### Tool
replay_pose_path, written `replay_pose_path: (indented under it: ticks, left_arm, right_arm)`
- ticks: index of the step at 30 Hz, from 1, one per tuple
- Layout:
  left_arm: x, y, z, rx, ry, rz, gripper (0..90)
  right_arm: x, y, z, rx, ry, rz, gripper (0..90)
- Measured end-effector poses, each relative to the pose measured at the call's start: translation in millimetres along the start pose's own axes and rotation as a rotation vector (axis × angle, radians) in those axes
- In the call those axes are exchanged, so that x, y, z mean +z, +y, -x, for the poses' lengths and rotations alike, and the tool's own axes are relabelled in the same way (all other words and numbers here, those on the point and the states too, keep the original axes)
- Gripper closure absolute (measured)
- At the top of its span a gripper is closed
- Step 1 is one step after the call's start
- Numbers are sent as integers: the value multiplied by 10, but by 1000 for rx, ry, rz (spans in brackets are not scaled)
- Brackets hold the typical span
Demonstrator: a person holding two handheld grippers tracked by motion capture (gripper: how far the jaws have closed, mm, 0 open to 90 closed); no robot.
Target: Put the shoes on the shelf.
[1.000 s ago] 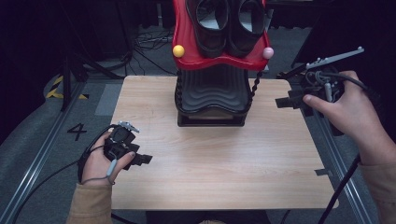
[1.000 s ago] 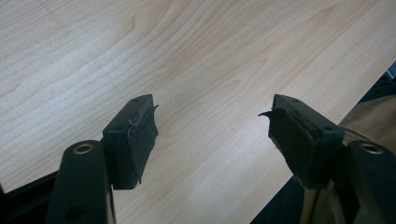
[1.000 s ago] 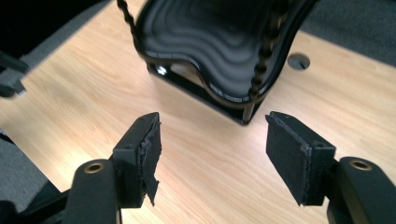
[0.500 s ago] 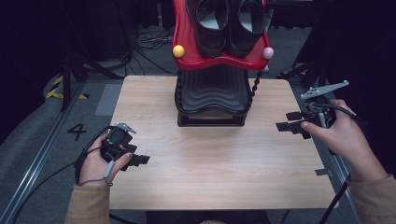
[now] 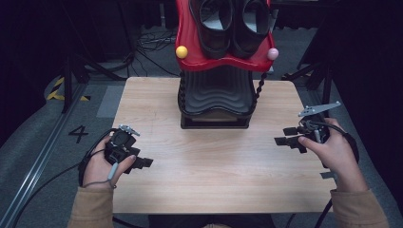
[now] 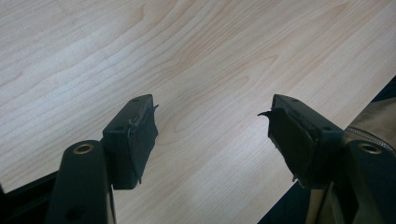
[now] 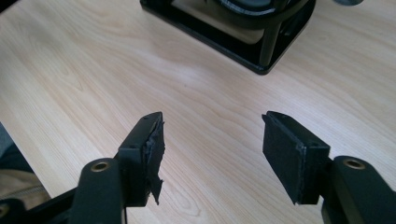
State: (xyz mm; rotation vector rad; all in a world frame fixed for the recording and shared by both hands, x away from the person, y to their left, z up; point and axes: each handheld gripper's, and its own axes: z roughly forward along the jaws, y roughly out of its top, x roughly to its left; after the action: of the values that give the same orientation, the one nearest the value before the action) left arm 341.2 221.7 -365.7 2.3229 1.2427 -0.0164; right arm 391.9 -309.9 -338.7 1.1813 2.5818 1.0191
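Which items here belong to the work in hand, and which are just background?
In play: black-and-red tiered shoe rack, pair of black shoes on its top shelf, left gripper and right gripper, both open and empty.

Background: light wooden table, floor cables.

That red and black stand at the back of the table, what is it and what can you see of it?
The stand is a two-tier shoe rack, by its look plastic. Its glossy red upper tray, wavy-edged, carries a pair of black shoes, openings up. A yellow ball and a pink ball tip its front corners. Beneath sits a ribbed black tier on a rectangular base resting upright on the wooden table. Neither pair of tongs touches it.
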Motion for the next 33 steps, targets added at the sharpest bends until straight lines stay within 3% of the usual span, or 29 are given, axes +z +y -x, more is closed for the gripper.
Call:
replay_pose_path:
  ticks: [11, 25, 29, 33]
  left_arm:
    - [40, -6, -44, -13, 8, -3, 326]
    - [136, 27, -39, -1, 9, -42, 314]
    - [172, 38, -37, 2, 8, -58, 311]
    - [190, 36, -40, -1, 8, -72, 308]
  right_arm:
    - [324, -262, 149, 30, 28, 4, 380]
    - [698, -522, 238, 29, -34, -185, 376]
    - [812, -616, 244, 15, -53, -280, 366]
    - [854, -645, 237, 12, -52, -310, 362]
